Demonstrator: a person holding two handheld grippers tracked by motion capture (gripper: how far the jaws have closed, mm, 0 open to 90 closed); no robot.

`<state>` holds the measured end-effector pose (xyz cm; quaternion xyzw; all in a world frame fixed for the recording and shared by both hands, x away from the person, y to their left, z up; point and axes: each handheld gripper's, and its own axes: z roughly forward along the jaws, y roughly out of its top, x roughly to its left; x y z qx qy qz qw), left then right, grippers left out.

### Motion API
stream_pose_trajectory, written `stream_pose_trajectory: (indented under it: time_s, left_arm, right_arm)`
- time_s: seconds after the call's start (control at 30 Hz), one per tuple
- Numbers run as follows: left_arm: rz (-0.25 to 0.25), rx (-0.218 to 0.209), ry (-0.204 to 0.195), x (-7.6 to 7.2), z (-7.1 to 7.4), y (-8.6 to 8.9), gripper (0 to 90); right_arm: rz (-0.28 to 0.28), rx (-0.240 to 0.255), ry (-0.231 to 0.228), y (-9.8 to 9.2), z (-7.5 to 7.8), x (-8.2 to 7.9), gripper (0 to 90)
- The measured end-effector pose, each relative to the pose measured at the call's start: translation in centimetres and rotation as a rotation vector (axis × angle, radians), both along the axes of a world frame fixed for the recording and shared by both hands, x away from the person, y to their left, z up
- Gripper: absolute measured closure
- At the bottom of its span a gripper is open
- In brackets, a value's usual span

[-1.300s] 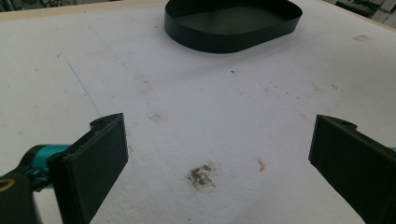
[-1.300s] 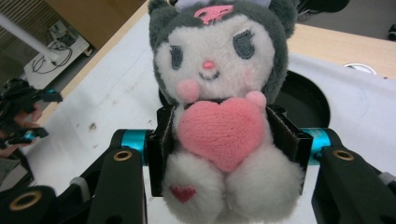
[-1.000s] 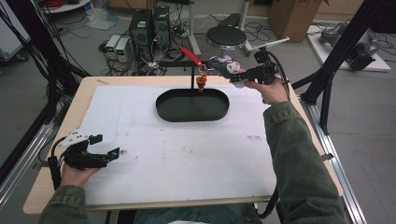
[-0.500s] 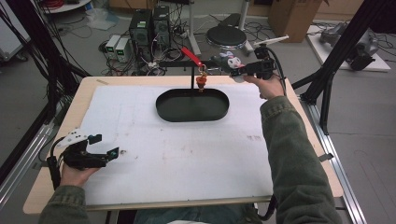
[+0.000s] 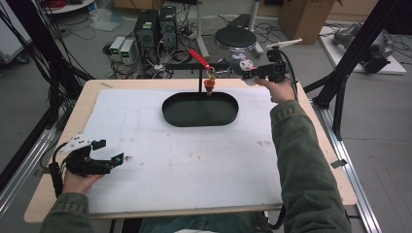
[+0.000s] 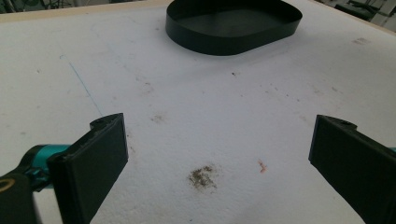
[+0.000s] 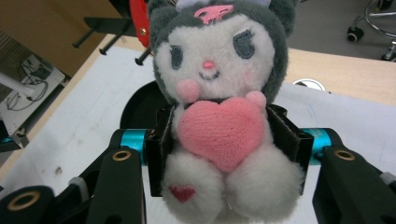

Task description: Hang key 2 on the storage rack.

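Now the right gripper [image 5: 248, 74], clamped on a plush toy [image 7: 219, 112], has edged left at upper centre toward the hanging red hook [image 5: 210, 85] above the black tray [image 5: 200, 109]; hanging looks near.

Around my left gripper [image 5: 108, 151] the white mat [image 5: 194, 160] lies open all the way to the black oval tray [image 5: 200, 109], whose low wall is the one thing standing on it. At the far edge my right gripper [image 5: 250, 73], clamped on the plush toy [image 7: 219, 116], is crowded by the black stand [image 5: 200, 80] with its red hook [image 5: 200, 58] just beside.
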<state>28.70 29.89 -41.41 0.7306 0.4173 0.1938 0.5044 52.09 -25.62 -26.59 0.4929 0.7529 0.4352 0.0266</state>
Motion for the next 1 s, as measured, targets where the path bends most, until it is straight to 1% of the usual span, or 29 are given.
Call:
stream_pose_trajectory:
  time_s: [0.03,0.07,0.13,0.17,0.2,0.23,0.27,0.3,0.37,0.4,0.43,0.47,0.5,0.57,0.6,0.63,0.67,0.8,0.83,0.87,0.9,0.93,0.97,1.0]
  left_arm:
    - [-0.001,-0.001,0.001,0.0,0.0,0.0,5.0]
    - [-0.001,-0.001,0.002,0.0,0.0,0.0,5.0]
    - [-0.001,0.000,0.003,0.0,0.0,0.0,5.0]
    - [-0.002,0.000,0.002,0.0,0.0,-0.1,5.0]
    - [-0.003,0.000,0.002,0.0,0.0,-0.1,5.0]
    - [-0.002,-0.002,0.002,0.0,0.0,-0.1,4.9]
    - [-0.002,0.000,0.004,0.0,0.0,-0.1,5.0]
    - [-0.002,0.000,0.004,0.0,0.0,-0.1,5.0]
    - [-0.003,0.000,0.003,0.0,0.0,-0.2,4.9]
    - [-0.002,-0.002,0.003,0.0,0.0,-0.1,4.9]
    - [-0.002,-0.001,0.002,0.0,0.0,-0.1,4.9]
    - [-0.003,-0.002,0.003,0.0,0.0,-0.1,5.0]
    - [-0.002,-0.001,0.004,0.0,0.0,-0.1,5.0]
    - [-0.003,-0.002,0.004,0.0,0.0,-0.1,4.9]
    - [-0.003,-0.002,0.002,0.0,0.0,-0.1,5.0]
    - [-0.004,-0.002,0.004,0.0,0.0,-0.1,4.9]
    - [-0.003,-0.002,0.002,0.0,0.0,-0.1,5.0]
    - [-0.001,-0.002,0.001,0.0,0.0,0.0,5.0]
    - [-0.001,-0.002,0.001,0.0,0.0,0.0,5.0]
    - [-0.001,-0.001,0.002,0.0,0.0,0.0,5.0]
    - [-0.001,-0.003,0.001,0.0,0.0,0.0,5.0]
    - [-0.002,-0.002,0.003,0.0,0.0,0.0,4.9]
    - [-0.003,-0.002,0.003,0.0,0.0,-0.1,4.9]
    - [-0.003,-0.001,0.002,0.0,0.0,-0.1,4.9]
  right_arm:
    - [-0.007,-0.006,-0.005,0.0,-0.1,-0.1,46.0]
    - [-0.022,-0.025,-0.019,-0.1,-0.4,-0.2,42.1]
    - [-0.035,-0.065,-0.016,-0.1,-0.8,-0.2,29.7]
    - [-0.035,-0.065,-0.016,-0.1,-0.8,-0.2,29.7]
    - [-0.037,-0.113,-0.019,0.0,-1.1,-0.3,25.5]
    - [-0.053,-0.187,-0.024,0.3,-1.3,-0.4,17.4]
    - [-0.054,-0.205,-0.027,0.4,-1.3,-0.5,15.4]
    - [-0.049,-0.212,-0.035,0.6,-1.3,-0.5,11.7]
    - [-0.044,-0.200,-0.046,0.7,-1.2,-0.6,10.7]
    - [-0.032,-0.187,-0.055,0.8,-1.1,-0.7,8.3]
    - [-0.029,-0.178,-0.056,0.9,-1.0,-0.7,2.6]
    - [-0.025,-0.179,-0.069,1.1,-1.0,-0.8,0.9]
    - [-0.021,-0.176,-0.071,1.2,-0.9,-0.9,0.9]
    - [-0.024,-0.185,-0.116,1.4,-0.7,-1.2,0.9]
    - [-0.020,-0.176,-0.125,1.5,-0.5,-1.3,0.8]
    - [-0.020,-0.161,-0.121,1.6,-0.4,-1.5,0.8]
    - [-0.019,-0.156,-0.122,1.6,-0.3,-1.6,0.8]
    - [-0.015,-0.162,-0.129,1.6,-0.1,-1.9,0.8]
    - [-0.023,-0.162,-0.127,1.5,0.0,-2.2,0.8]
    - [-0.026,-0.160,-0.142,1.5,0.0,-2.4,0.8]
    - [-0.031,-0.139,-0.156,1.4,0.0,-2.8,0.9]
    - [-0.032,-0.103,-0.170,1.2,-0.2,-3.2,0.8]
    - [-0.031,-0.101,-0.163,1.1,-0.4,-3.4,0.8]
    - [-0.031,-0.118,-0.169,1.0,-0.6,-3.6,0.9]
